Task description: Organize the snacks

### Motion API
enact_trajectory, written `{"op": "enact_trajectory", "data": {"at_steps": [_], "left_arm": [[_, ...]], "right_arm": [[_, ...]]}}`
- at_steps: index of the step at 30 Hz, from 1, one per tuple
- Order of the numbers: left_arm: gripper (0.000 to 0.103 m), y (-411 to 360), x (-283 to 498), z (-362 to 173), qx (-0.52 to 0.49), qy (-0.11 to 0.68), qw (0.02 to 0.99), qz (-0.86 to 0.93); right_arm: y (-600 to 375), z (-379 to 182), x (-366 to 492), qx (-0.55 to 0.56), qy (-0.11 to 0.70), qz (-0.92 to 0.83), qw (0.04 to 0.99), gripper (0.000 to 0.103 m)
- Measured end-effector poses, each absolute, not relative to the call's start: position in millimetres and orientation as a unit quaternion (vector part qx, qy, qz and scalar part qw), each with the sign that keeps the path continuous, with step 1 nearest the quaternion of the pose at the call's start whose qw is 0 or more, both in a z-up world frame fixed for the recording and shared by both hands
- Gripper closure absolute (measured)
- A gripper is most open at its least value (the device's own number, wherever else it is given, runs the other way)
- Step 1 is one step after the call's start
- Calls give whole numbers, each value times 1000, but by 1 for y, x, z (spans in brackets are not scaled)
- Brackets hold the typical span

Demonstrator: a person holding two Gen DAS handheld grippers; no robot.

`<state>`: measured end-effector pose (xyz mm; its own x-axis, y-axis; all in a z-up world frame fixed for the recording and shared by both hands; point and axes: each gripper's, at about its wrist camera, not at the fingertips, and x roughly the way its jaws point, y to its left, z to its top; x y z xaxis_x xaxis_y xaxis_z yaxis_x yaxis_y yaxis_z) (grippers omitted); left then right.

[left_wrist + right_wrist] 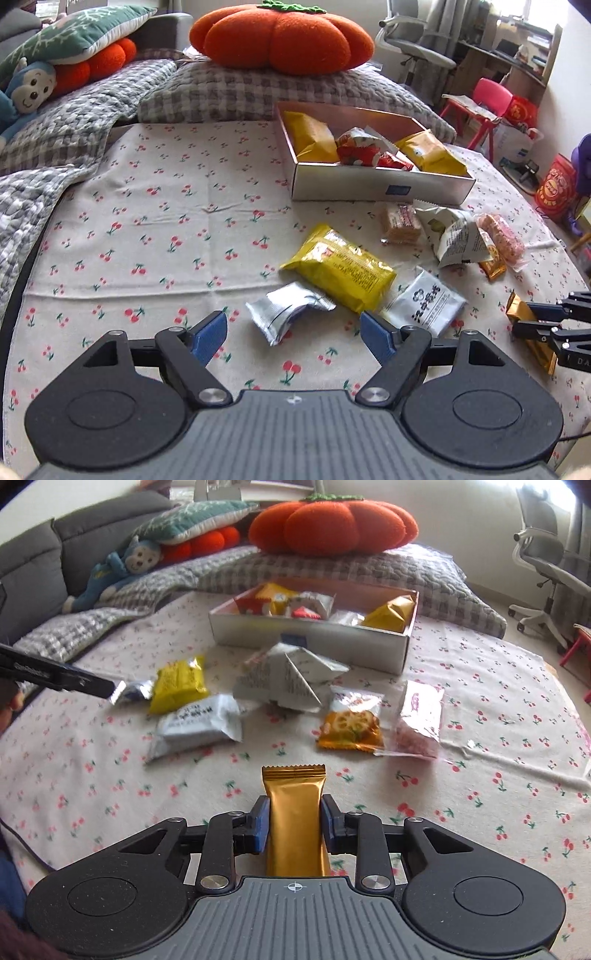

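Observation:
A white cardboard box on the cherry-print cloth holds yellow and red snack packs; it also shows in the right wrist view. Loose snacks lie in front of it: a yellow pack, a crumpled silver pack, a grey-white pack, a white folded bag. My left gripper is open, its blue pads either side of the silver pack, just short of it. My right gripper is shut on a gold bar wrapper, held above the cloth.
An orange-slice packet and a clear pink packet lie right of the pile. An orange pumpkin cushion sits on a checked pillow behind the box. A quilt and plush toys lie at the left. An office chair stands at the right.

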<state>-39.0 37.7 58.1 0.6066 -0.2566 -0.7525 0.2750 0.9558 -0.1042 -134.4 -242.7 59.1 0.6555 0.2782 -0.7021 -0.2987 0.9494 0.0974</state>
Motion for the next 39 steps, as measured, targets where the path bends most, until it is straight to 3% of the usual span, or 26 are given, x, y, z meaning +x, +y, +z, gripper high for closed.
{"op": "enact_trajectory", "data": {"at_steps": [8, 15, 18, 21, 22, 23, 25, 30, 33, 39], "left_arm": [[25, -7, -28, 69, 14, 400, 896, -192], [12, -80, -2, 64, 10, 405, 882, -242], [13, -113, 12, 52, 31, 425, 870, -247], [34, -131, 20, 40, 54, 431, 867, -243], [50, -131, 20, 39, 51, 429, 865, -256], [52, -130, 19, 40, 46, 426, 866, -256], [65, -122, 15, 44, 33, 419, 870, -259], [78, -91, 8, 68, -31, 394, 871, -292], [101, -72, 8, 77, -61, 392, 870, -291], [101, -50, 13, 83, -82, 384, 878, -276]], "right_arm": [[-258, 74, -135, 84, 346, 113, 927, 76], [-273, 77, -136, 128, 333, 73, 931, 76], [-281, 77, -138, 137, 332, 62, 931, 76], [-290, 76, -139, 142, 333, 54, 931, 76], [-292, 76, -139, 143, 333, 52, 931, 76], [-295, 75, -140, 144, 332, 50, 931, 76], [-301, 75, -140, 151, 329, 49, 931, 76], [-313, 75, -131, 186, 319, 55, 928, 76], [-314, 78, -124, 200, 312, 62, 927, 76], [-308, 84, -109, 210, 305, 72, 926, 76]]}}
